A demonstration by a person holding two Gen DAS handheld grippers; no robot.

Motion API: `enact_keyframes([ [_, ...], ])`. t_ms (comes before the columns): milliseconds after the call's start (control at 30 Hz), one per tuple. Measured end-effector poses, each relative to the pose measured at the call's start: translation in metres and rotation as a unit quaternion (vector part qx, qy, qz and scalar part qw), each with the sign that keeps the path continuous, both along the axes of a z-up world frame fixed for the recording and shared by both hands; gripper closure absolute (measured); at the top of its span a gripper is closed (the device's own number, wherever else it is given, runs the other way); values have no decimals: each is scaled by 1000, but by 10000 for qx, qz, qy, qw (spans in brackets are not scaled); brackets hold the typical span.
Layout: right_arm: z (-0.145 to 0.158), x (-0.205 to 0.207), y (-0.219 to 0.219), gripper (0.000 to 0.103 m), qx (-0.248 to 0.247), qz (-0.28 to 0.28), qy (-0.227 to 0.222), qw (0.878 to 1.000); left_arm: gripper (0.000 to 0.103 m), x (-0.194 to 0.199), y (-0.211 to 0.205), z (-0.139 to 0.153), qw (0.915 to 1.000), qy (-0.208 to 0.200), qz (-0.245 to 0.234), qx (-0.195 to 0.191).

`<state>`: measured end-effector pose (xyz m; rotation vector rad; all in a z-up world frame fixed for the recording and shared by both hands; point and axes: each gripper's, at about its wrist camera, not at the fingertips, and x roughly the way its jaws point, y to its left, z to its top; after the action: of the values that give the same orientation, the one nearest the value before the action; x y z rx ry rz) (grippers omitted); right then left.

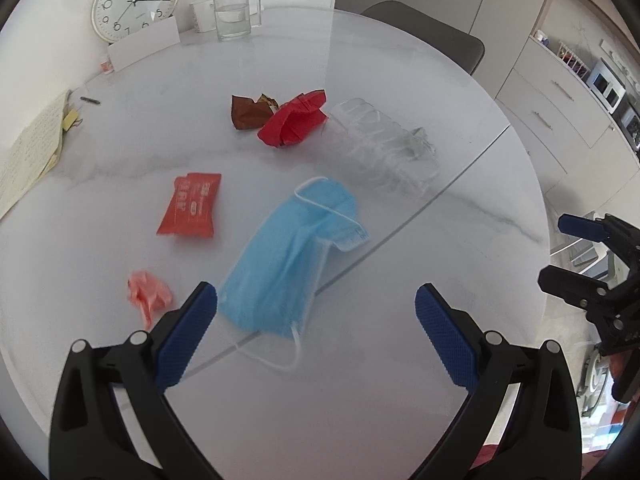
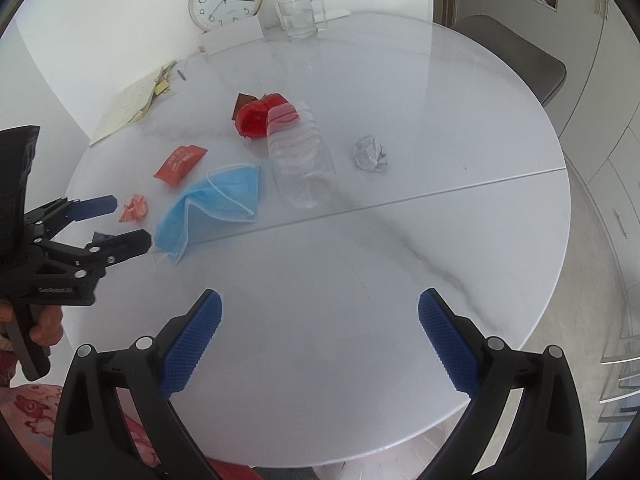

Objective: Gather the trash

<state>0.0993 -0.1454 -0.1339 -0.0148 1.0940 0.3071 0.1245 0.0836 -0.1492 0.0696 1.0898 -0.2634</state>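
Note:
Trash lies scattered on a round white marble table (image 1: 460,208). A blue face mask (image 1: 288,256) sits just ahead of my open left gripper (image 1: 316,300), between its fingers' line. Around it are a red sachet (image 1: 190,210), a pink crumpled scrap (image 1: 148,294), a red crumpled paper (image 1: 294,118), a brown wrapper (image 1: 248,112) and a clear plastic bottle (image 1: 380,144) lying on its side. A grey crumpled ball (image 2: 370,154) lies right of the bottle (image 2: 300,160). My right gripper (image 2: 320,308) hovers open and empty over the table's near part. The left gripper (image 2: 120,220) shows near the mask (image 2: 216,204).
A wall clock (image 1: 134,0), a white card (image 1: 144,46), a glass pitcher (image 1: 234,14) and a small bottle (image 1: 106,66) stand at the back. Papers (image 1: 28,152) and a pen (image 1: 90,100) lie left. A grey chair (image 1: 432,34) is behind; cabinets (image 1: 560,92) stand right.

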Motion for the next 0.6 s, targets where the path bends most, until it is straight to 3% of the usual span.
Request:
enact_keyframes([
  [300,-4,38,21,5,-173,-28,140,9997,8,52,-5,-34,9991,258,-330,28],
  [400,-7,51,24,5,-212,-29,188,9996,13,61,-8,-46,9984,396,-407,31],
  [500,-9,61,27,5,-229,-15,220,9995,29,66,-7,-57,9975,600,-383,-30],
  [567,-11,68,29,5,-248,7,235,9994,52,67,-4,-63,9967,732,-340,-103],
  [600,-11,71,31,5,-254,16,241,9994,56,68,-2,-66,9962,796,-312,-169],
])
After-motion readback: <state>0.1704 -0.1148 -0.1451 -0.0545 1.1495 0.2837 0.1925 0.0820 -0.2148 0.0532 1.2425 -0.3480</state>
